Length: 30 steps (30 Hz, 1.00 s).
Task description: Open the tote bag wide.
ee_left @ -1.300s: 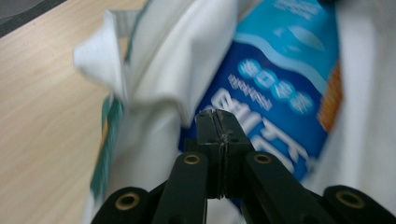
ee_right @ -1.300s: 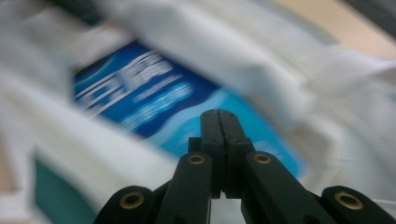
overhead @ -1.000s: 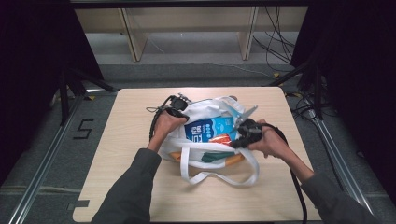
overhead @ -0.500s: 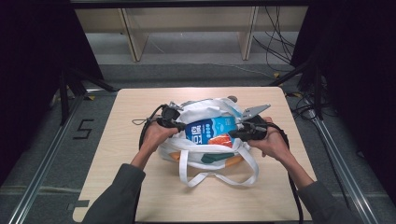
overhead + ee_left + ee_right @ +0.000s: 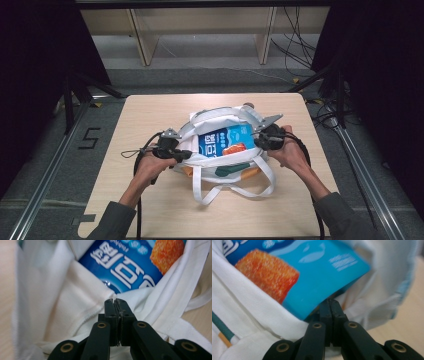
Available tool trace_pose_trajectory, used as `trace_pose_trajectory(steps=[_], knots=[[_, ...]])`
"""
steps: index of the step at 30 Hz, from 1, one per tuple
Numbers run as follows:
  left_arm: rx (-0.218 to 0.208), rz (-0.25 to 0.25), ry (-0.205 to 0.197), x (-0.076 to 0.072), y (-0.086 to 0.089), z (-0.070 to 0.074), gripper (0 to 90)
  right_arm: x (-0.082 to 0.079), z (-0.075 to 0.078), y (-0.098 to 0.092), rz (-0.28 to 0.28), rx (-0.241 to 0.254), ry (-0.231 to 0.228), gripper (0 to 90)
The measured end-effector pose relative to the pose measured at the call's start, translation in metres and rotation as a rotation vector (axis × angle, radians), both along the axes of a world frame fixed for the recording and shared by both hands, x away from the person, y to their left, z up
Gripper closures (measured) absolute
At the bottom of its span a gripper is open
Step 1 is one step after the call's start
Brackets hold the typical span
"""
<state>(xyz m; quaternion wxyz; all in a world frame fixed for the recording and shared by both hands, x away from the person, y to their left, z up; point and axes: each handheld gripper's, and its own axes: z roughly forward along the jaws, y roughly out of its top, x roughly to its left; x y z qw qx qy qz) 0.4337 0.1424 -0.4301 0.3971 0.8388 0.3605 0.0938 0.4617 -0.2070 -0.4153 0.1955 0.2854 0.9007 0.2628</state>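
Observation:
A white cloth tote bag (image 5: 220, 122) lies in the middle of the wooden table (image 5: 150, 112), and its mouth shows a blue snack package (image 5: 225, 141) with an orange picture. My left gripper (image 5: 187, 154) is at the bag's left edge, jaws shut on a pinch of the white cloth (image 5: 75, 290), with the package (image 5: 125, 267) just beyond its tips (image 5: 115, 300). My right gripper (image 5: 256, 141) holds the bag's right edge, shut on the cloth (image 5: 249, 315) under the package's corner (image 5: 312, 272), jaw tips (image 5: 331, 300) together. The bag is stretched between both grippers.
The bag's two white handles (image 5: 235, 192) loop toward the table's front edge. A cable trails from each gripper over the table. Beyond the far edge stands a low shelf unit (image 5: 200, 30), and loose cables (image 5: 300, 50) lie on the floor. Metal rails run along both sides.
My left gripper has drawn away to the left and a little nearer, dragging the bag's left edge with it, so the mouth is stretched wider. The right gripper has stayed where it was.

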Motion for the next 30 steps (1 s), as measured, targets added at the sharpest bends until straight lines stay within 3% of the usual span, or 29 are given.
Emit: trace_pose_trajectory(steps=[1, 2, 4, 5, 6, 7, 11, 13, 14, 15, 18, 21, 23, 24, 25, 26, 28, 29, 30], knots=[[-0.008, 0.011, -0.013, 0.002, 0.0, 0.004, 86.3, -0.001, 0.007, 0.002, 0.011, 0.019, -0.022, 90.0], [-0.009, 0.019, -0.023, 0.007, 0.0, 0.009, 86.5, -0.003, 0.01, 0.003, 0.01, 0.072, -0.013, 90.0], [-0.021, 0.04, -0.037, 0.016, -0.005, 0.015, 86.7, -0.005, 0.018, 0.006, 0.037, 0.082, -0.016, 90.0], [-0.017, 0.055, -0.042, 0.021, -0.009, 0.016, 86.4, -0.007, 0.018, 0.008, 0.046, 0.121, -0.018, 90.0], [0.031, 0.059, -0.053, 0.027, -0.011, 0.016, 86.4, -0.008, 0.018, 0.01, 0.07, 0.147, 0.006, 90.0], [0.065, 0.085, -0.06, 0.033, -0.012, 0.015, 86.4, -0.011, 0.016, 0.014, 0.079, 0.161, 0.016, 90.0], [0.055, 0.139, -0.053, 0.045, -0.006, 0.011, 86.4, -0.026, 0.011, 0.013, 0.121, 0.164, 0.026, 90.0], [0.039, 0.154, -0.058, 0.044, 0.0, 0.012, 86.2, -0.03, 0.009, 0.008, 0.112, 0.168, 0.006, 90.0], [0.033, 0.155, -0.064, 0.043, 0.004, 0.013, 86.2, -0.031, 0.008, 0.003, 0.113, 0.176, 0.017, 90.0], [0.017, 0.165, -0.071, 0.041, 0.007, 0.014, 86.3, -0.031, 0.007, -0.003, 0.099, 0.19, -0.006, 90.0], [-0.009, 0.188, -0.095, 0.04, 0.017, 0.019, 86.4, -0.029, 0.01, -0.018, 0.058, 0.217, -0.019, 90.0], [-0.015, 0.202, -0.108, 0.044, 0.021, 0.016, 86.5, -0.014, 0.013, -0.023, 0.008, 0.264, -0.099, 90.0], [0.029, 0.234, -0.128, 0.049, 0.018, 0.009, 87.3, 0.003, 0.014, -0.023, -0.029, 0.229, -0.114, 90.0], [0.067, 0.222, -0.122, 0.052, 0.02, 0.004, 87.5, 0.01, 0.009, -0.022, -0.054, 0.198, -0.114, 90.0], [0.077, 0.228, -0.115, 0.055, 0.022, -0.003, 87.4, 0.016, 0.003, -0.021, -0.073, 0.147, -0.086, 90.0], [0.085, 0.224, -0.089, 0.058, 0.026, -0.009, 87.8, 0.022, -0.007, -0.02, -0.087, 0.113, -0.079, 90.0], [0.044, 0.232, -0.047, 0.065, 0.034, -0.022, 89.1, 0.028, -0.026, -0.023, -0.116, 0.056, -0.035, 90.0], [0.033, 0.241, -0.038, 0.067, 0.034, -0.028, 89.2, 0.031, -0.035, -0.027, -0.118, 0.07, -0.019, 90.0], [0.042, 0.248, -0.04, 0.067, 0.033, -0.032, 89.3, 0.032, -0.043, -0.029, -0.13, 0.099, -0.032, 90.0]])
